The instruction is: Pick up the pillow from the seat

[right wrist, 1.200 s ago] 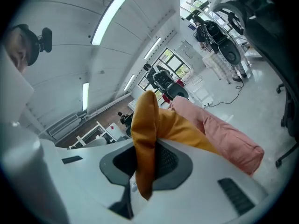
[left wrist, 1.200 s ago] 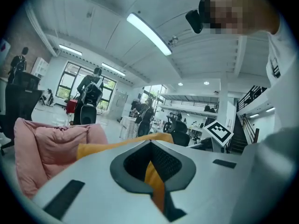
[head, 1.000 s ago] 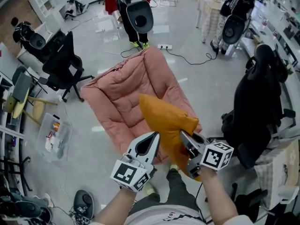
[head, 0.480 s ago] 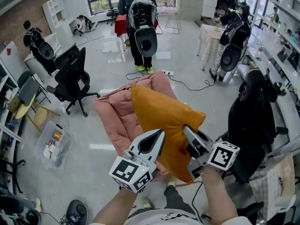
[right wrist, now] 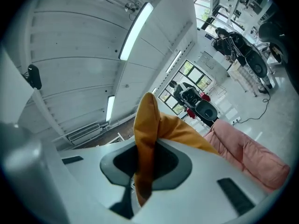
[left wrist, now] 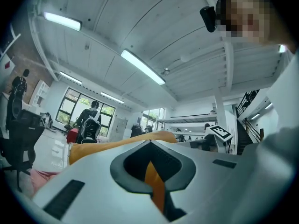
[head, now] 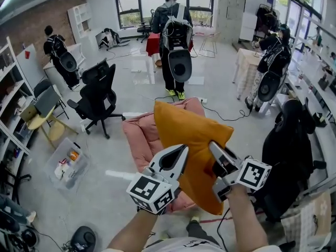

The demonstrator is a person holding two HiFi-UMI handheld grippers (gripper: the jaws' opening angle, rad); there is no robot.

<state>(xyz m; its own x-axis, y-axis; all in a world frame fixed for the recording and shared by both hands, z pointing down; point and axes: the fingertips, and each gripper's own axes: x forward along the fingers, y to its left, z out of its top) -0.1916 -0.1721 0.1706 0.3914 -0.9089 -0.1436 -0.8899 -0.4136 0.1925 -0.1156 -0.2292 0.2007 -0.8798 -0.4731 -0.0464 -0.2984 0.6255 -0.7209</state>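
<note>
An orange pillow (head: 191, 140) hangs in the air in front of me, clear of the pink padded seat (head: 140, 136) on the floor behind it. My left gripper (head: 181, 151) is shut on the pillow's left edge; in the left gripper view a fold of orange cloth (left wrist: 153, 183) is pinched where the jaws meet. At the pillow's right edge my right gripper (head: 214, 147) is shut too, and the right gripper view shows the cloth (right wrist: 145, 148) rising out of its closed jaws. The seat (right wrist: 250, 155) lies low at the right there.
A black office chair (head: 97, 91) stands left of the seat and another (head: 291, 140) at the right. A person with a backpack (head: 176, 30) stands beyond the seat. A clear plastic box (head: 68, 164) and a cable (head: 226, 117) lie on the floor.
Both grippers have raised the pillow off the pink seat and higher, keeping their hold. The head view has tipped up, so more of the room shows.
</note>
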